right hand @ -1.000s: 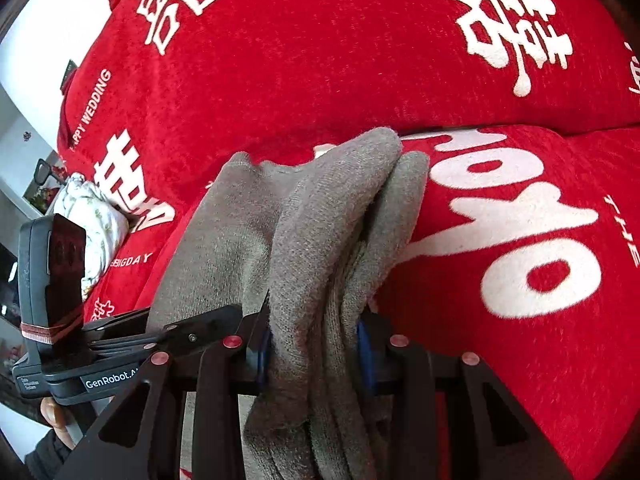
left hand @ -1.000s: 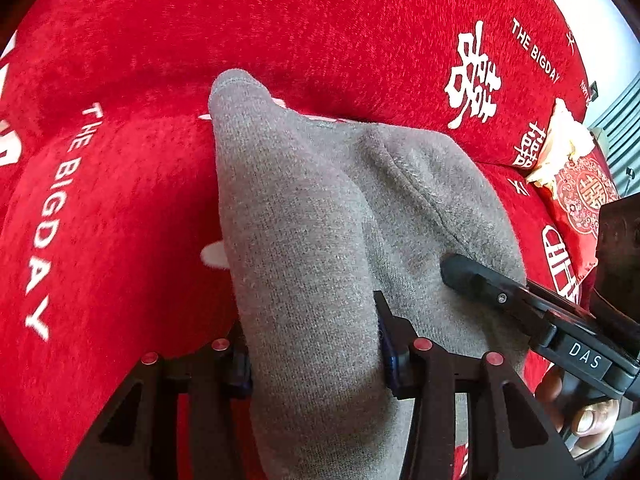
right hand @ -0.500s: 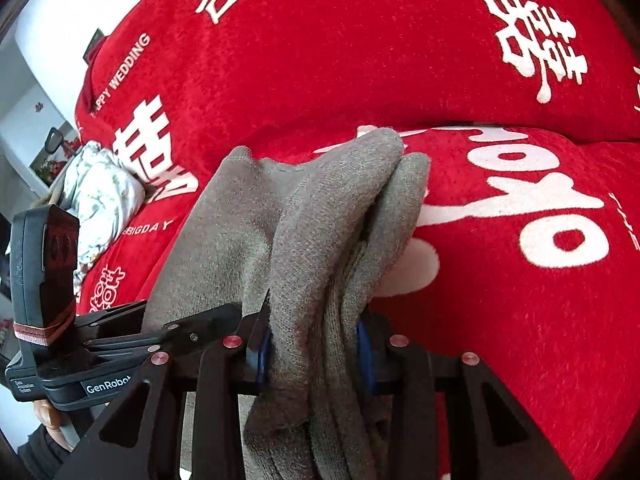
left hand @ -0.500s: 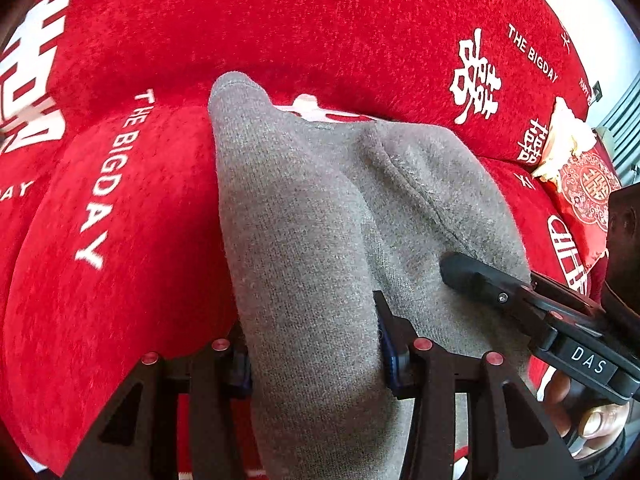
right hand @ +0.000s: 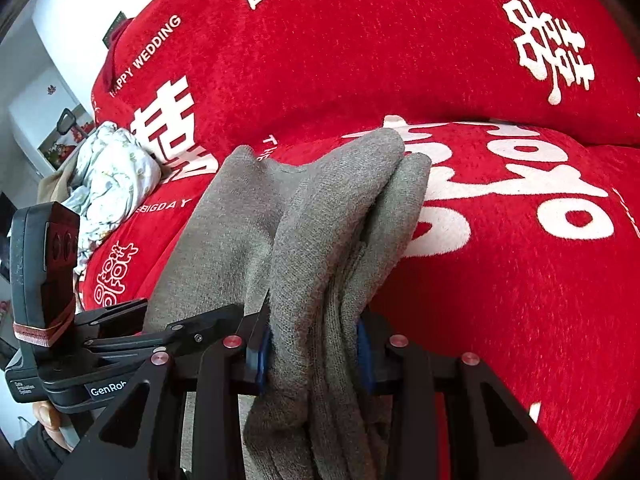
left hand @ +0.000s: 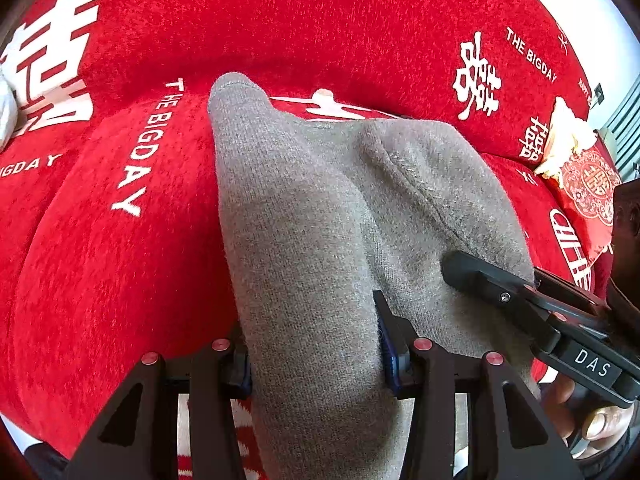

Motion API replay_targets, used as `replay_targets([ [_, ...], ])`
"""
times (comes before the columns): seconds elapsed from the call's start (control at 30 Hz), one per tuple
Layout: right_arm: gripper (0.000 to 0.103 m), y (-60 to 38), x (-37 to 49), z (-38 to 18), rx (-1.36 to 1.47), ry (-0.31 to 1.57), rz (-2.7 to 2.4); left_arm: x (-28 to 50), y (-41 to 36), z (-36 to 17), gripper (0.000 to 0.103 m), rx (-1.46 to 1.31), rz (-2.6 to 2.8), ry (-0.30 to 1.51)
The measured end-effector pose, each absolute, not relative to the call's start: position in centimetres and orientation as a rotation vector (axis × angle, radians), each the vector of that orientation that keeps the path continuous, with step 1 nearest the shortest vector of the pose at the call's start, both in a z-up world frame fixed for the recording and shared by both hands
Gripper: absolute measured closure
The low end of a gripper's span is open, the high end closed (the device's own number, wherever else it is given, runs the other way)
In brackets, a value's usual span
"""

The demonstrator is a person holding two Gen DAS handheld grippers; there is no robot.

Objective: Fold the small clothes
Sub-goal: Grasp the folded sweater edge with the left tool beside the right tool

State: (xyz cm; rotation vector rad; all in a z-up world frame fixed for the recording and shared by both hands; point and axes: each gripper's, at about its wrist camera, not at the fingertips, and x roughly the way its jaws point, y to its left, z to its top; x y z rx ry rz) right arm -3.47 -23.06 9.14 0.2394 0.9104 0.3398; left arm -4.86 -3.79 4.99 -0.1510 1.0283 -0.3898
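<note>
Holding the grey garment (left hand: pixel 304 240) above the red sofa cover (left hand: pixel 120 260), I keep left gripper (left hand: pixel 316 356) and right gripper (right hand: pixel 312 356) clamped on bunched cloth; I advise equal tension, level edges before lowering

We see a gray knit garment (left hand: pixel 304 240), gathered into thick lengthwise folds, stretched over the red sofa cover (left hand: pixel 100 260) printed with white lettering. Its rounded far end points toward 11 o'clock in the left wrist view. In the right wrist view the bunched layers (right hand: pixel 320 240) fan toward 1 o'clock, soft, fuzzy and creased.
</note>
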Motion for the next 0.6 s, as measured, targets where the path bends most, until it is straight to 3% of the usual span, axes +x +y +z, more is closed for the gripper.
replay_targets([
  [0.6,0.066,-21.7,-7.9,8.9,0.188,0.882,0.354,-9.5,-2.9,4.6,0.055,-0.126,-0.383,0.988],
])
